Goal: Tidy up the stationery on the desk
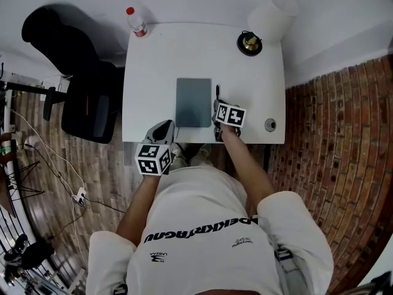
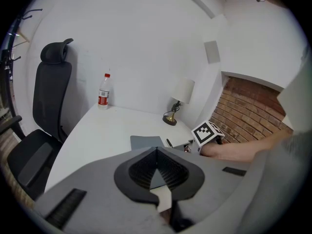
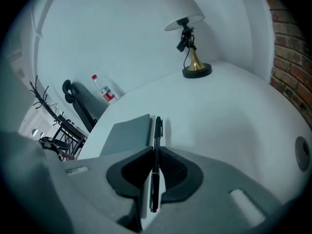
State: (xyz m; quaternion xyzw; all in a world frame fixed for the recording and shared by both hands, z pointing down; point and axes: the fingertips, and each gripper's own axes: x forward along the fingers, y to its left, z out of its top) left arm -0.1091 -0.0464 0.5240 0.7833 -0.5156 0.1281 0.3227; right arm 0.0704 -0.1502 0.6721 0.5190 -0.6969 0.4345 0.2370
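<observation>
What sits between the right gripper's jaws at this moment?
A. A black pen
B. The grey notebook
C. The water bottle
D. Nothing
A: in the right gripper view, the right gripper has its jaws closed on the shaft of the black pen, whose tip runs forward alongside the grey notebook.

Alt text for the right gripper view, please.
The right gripper has its jaws shut on a black pen, which points forward beside a grey notebook on the white desk. A lamp and a water bottle stand farther back.
</observation>
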